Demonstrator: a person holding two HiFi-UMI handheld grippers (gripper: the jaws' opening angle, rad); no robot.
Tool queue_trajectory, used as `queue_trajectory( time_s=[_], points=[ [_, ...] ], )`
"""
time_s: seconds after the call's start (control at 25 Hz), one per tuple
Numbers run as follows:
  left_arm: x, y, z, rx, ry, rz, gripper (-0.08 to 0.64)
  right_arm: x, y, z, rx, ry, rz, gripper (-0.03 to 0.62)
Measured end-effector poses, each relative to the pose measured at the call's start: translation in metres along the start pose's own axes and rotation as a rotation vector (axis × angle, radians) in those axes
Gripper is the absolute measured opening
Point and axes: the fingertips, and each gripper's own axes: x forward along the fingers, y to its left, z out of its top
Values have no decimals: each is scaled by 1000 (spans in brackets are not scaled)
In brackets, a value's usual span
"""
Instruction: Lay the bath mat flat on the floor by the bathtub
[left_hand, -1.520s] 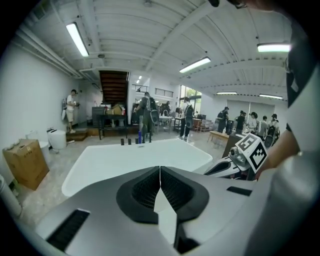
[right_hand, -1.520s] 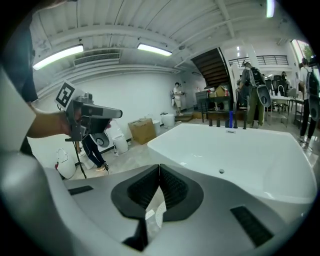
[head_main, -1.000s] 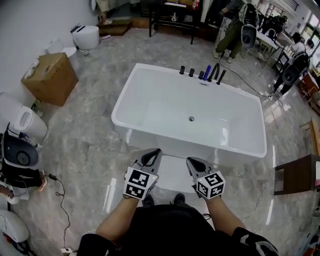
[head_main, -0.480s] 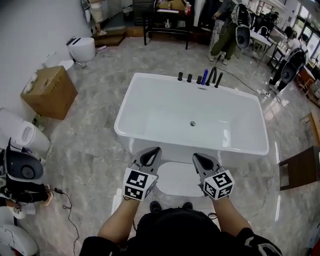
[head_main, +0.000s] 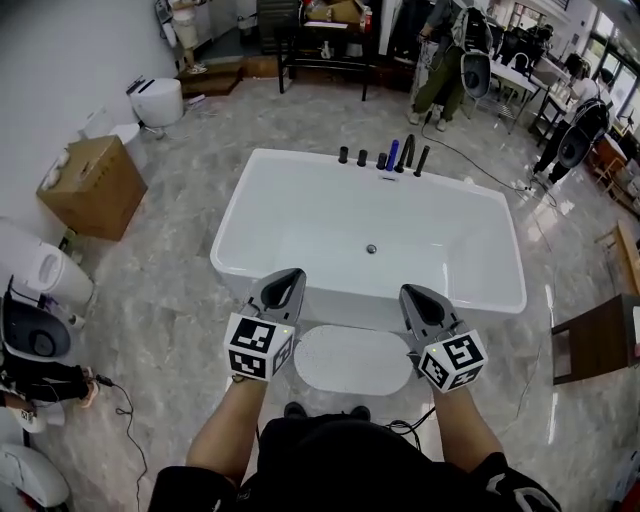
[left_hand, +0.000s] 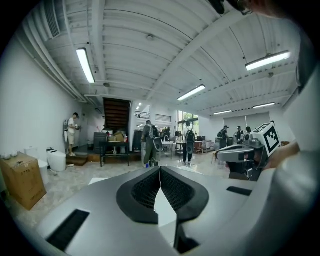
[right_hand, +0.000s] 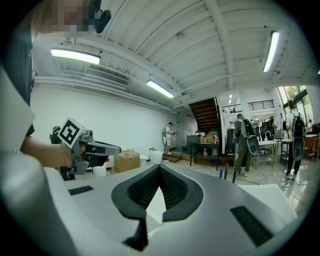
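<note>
Because both tools are empty, the remaining hazards come from the person's stance, not from a grip; the left gripper (left_hand: 160, 172) has its jaws pressed together on nothing, and the right gripper (right_hand: 160, 171) is likewise clenched with nothing between its pads.

Probable faults from here:
- the shoes (head_main: 296, 409) stand just beside the mat's near edge; a step forward would likely scuff that edge, fold it or push the mat out of line;
- the floor (head_main: 170, 300) is glossy stone; a light mat may slide on it underfoot;
- a dark cable (head_main: 408, 428) lies near the mat's near-right side; a foot catching it could drag it across the mat.

The bath mat (head_main: 352, 360) is a white oval with a fine dotted texture; it lies on the floor just beside the near wall of the bathtub (head_main: 340, 305), roughly midway along that wall; no fold or raised edge shows; both ends are partly covered by the grippers in the head view; by this judgement the placement looks complete.
</note>
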Motion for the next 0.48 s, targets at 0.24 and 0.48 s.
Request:
queue_trajectory(
  time_s=[0.24, 0.48],
  points=[
    [4, -13, 19, 10, -18, 21, 12, -14, -21, 19, 38, -93, -17, 14],
    [5, -19, 20, -1, -25, 52, 12, -20, -16, 8, 18, -72, 0, 13]
  ],
)
